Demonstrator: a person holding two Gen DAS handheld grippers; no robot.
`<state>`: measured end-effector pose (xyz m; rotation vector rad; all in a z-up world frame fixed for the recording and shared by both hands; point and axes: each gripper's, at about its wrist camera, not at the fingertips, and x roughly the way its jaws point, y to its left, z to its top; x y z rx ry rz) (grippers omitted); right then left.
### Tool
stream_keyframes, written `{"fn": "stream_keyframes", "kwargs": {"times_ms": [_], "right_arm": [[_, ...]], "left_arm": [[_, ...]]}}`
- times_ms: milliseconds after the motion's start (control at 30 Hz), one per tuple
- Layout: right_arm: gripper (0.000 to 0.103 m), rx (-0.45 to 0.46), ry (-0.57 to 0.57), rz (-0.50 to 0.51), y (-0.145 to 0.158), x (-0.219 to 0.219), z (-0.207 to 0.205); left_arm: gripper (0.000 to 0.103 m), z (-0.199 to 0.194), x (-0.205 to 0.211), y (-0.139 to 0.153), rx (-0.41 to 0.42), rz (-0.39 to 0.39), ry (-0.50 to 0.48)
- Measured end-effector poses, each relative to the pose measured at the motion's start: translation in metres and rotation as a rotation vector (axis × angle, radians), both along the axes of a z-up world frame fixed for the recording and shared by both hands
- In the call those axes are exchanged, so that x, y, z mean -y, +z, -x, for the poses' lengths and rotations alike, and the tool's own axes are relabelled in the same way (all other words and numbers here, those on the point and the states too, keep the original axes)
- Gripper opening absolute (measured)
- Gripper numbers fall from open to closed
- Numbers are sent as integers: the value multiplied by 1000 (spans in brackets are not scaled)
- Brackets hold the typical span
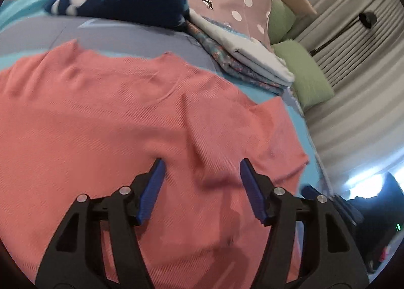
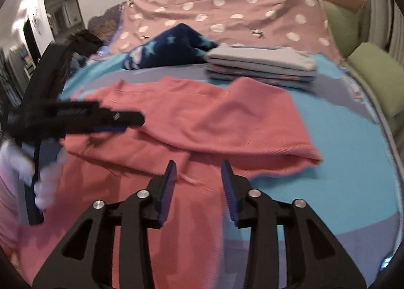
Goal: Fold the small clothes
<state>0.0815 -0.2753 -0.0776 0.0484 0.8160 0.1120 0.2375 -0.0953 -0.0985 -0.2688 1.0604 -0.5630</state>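
Shirt point(image 2: 202, 122) on bed point(image 2: 353, 152); folded stack point(image 2: 262, 67) behind it

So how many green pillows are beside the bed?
2: one green pillow nearer, along the bed's right edge; another farther back by the polka-dot sheet. More may be hidden.

Ahead of the open jaws a navy star-patterned blanket point(image 2: 174, 44) lay bunched on the blue bedspread point(image 2: 353, 142). Behind it spread a pink polka-dot sheet point(image 2: 227, 11). Far right of the jaws sat green pillows point(image 1: 303, 77) beside pale curtains point(image 1: 353, 61).
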Motion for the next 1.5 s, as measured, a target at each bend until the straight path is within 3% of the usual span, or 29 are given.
{"fn": "stream_keyframes", "kwargs": {"times_ms": [33,67,133,267,333,400,433,533,700,967,1167,1267,1333,1500], "right_arm": [[41,-9,-22,3,-3,5,-4],[42,-20,-55,-3,-7,14,-4],[43,-42,-133,-27,-12,34,-3],[44,-64,-230,-67,-16,64,-2],[44,-72,-236,-100,-17,69,-2],[51,-66,-213,-120,-16,63,-1],[56,-54,-194,-121,-15,57,-2],[57,-48,-123,-96,-13,33,-7],[57,-62,-65,-76,-16,8,-14],[57,-89,-43,-53,-18,-5,-18],[57,-107,-63,-61,-21,2,-14],[57,-108,-64,-52,-20,2,-12],[57,-98,-64,-52,-16,2,-9],[57,-35,-61,-121,6,2,-10]], "left_arm": [[31,-4,8,0,7,-12,-11],[4,-8,12,0,-6,-9,-23],[4,-11,12,14,-44,85,-26],[4,14,-12,94,143,206,-37],[4,28,-32,132,249,205,-11],[4,37,-55,158,315,203,13],[4,41,-67,166,328,205,22],[4,50,-98,175,348,157,58],[4,56,-138,158,328,48,132],[4,60,-196,124,259,8,247],[6,53,-219,69,141,-72,289],[6,50,-228,36,82,-159,327],[10,52,-234,20,58,-232,362],[37,61,-245,20,90,-244,402]]}}
